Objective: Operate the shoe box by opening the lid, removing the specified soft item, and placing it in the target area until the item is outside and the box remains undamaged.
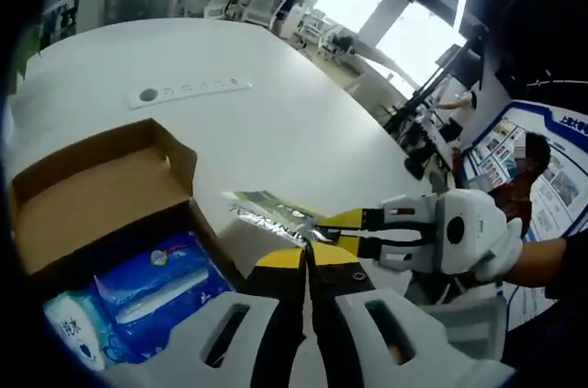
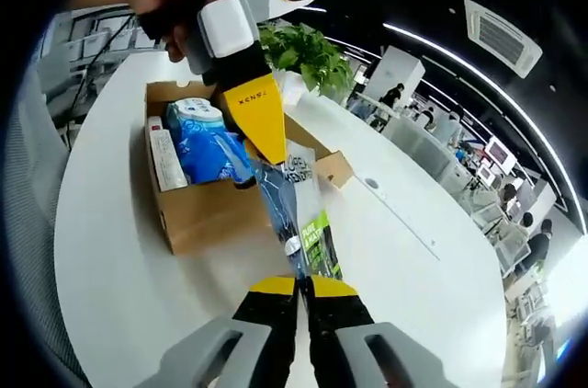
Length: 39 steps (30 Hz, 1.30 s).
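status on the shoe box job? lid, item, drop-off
Done: shoe box lid is open, blue packs inside. In hand: a flat packet is out of the box, gripped at opposite ends by the left claw and right claw. Left: set it on the white table, release.

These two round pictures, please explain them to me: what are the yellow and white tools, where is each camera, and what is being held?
A person holds a two-jaw gripper in each hand; a camera rides on each. In the left gripper view, the left gripper rises from the bottom and the right gripper enters from the right. In the right gripper view, the right gripper is at the bottom. Both have their jaws shut on one packet above the white table. The open box holds blue tissue packs.
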Each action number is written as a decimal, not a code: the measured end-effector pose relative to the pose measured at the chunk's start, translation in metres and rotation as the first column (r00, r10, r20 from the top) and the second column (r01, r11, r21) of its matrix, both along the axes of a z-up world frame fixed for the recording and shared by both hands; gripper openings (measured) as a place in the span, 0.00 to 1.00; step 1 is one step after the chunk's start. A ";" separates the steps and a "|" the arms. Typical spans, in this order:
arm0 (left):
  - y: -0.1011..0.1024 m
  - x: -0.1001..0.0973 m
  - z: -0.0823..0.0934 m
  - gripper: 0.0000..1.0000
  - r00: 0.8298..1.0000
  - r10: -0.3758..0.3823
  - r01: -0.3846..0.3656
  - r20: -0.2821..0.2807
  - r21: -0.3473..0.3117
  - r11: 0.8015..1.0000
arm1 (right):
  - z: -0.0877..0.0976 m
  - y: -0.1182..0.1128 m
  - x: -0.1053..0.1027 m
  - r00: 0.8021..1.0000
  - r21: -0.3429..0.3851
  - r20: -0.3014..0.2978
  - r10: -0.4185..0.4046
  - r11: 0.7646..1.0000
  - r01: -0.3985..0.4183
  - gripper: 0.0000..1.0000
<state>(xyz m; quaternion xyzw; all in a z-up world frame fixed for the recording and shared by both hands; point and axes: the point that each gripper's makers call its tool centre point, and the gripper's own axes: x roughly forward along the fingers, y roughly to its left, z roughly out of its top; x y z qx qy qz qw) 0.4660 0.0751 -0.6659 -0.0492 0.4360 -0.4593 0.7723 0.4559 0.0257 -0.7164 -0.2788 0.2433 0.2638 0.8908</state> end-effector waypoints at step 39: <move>0.003 0.003 -0.021 0.00 0.996 0.085 -0.086 0.021 0.025 0.996 | -0.004 0.029 -0.005 0.998 -0.011 0.022 0.064 0.998 -0.063 0.00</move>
